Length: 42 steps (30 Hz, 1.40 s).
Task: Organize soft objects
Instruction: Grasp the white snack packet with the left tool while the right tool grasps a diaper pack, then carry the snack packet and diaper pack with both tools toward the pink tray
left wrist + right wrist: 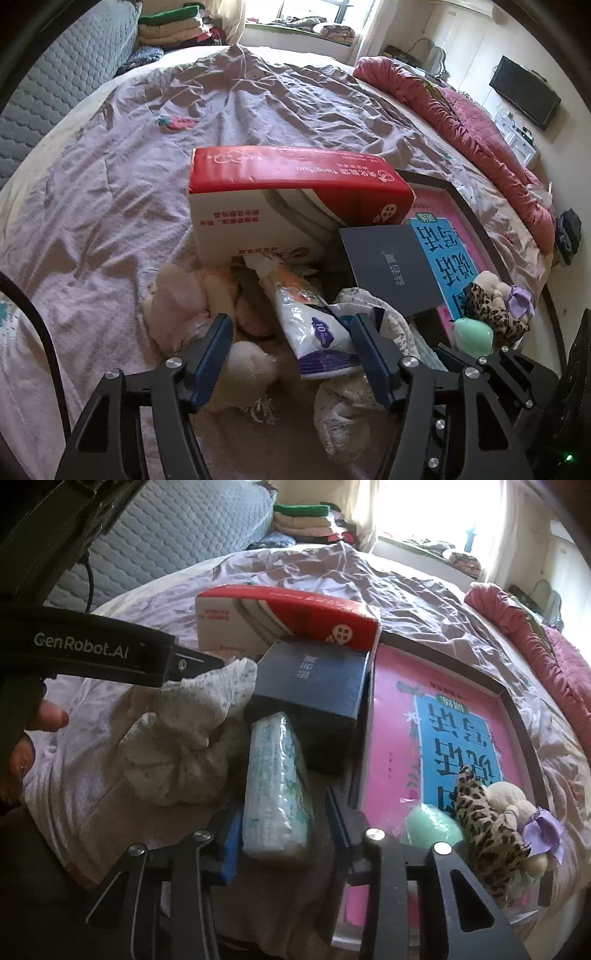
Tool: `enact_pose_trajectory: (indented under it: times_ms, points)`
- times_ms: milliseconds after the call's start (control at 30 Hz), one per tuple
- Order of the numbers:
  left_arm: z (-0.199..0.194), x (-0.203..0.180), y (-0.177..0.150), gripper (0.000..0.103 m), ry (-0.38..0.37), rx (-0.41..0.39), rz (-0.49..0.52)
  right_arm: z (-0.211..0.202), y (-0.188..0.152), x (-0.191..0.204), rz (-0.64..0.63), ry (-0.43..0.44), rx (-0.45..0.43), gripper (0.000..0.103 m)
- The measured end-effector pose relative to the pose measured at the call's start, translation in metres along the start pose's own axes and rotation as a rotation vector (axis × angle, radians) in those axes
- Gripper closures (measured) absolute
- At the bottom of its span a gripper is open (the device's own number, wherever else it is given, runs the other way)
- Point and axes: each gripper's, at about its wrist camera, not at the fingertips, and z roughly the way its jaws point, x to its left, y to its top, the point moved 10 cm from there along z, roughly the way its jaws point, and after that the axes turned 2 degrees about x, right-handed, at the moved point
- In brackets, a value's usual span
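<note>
A: Where the left wrist view looks down, item one: a white and purple packet lying between the left gripper fingers, which stand wide apart, neither pad clearly pressing it. A cream plush toy lies just beside the left finger.

B: Not seen from the right wrist. Item two there: a pale green tissue pack between the right gripper fingers, also spread wide; left pad close against it, right pad apart.

A: Shared entries: floral cloth bundle, with the left gripper's tip at its top fold; dark blue box; red and white carton; pink book in a black tray.

B: Leopard-print plush and mint sponge rest on the book. All on the bed.
</note>
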Motion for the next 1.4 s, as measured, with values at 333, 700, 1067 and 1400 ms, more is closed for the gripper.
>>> enact_pose_trajectory:
  times_ms: [333,700,1067,1400]
  points:
    - [0.018,0.002,0.006,0.063,-0.117,0.027,-0.112,0.014,-0.001,0.005,0.025,0.071,0.028,0.079]
    - [0.019,0.002,0.003,0.078,-0.135,0.042,-0.131,-0.012,0.010,0.001,0.090,0.145,-0.043,0.082]
    - [-0.011,0.001,0.006,0.087,-0.131,-0.028,-0.124,-0.033,0.014,-0.003,0.155,0.197,-0.097,0.082]
    - [-0.032,0.010,0.005,0.088,-0.115,-0.075,-0.134,-0.045,0.018,-0.001,0.151,0.196,-0.124,0.082]
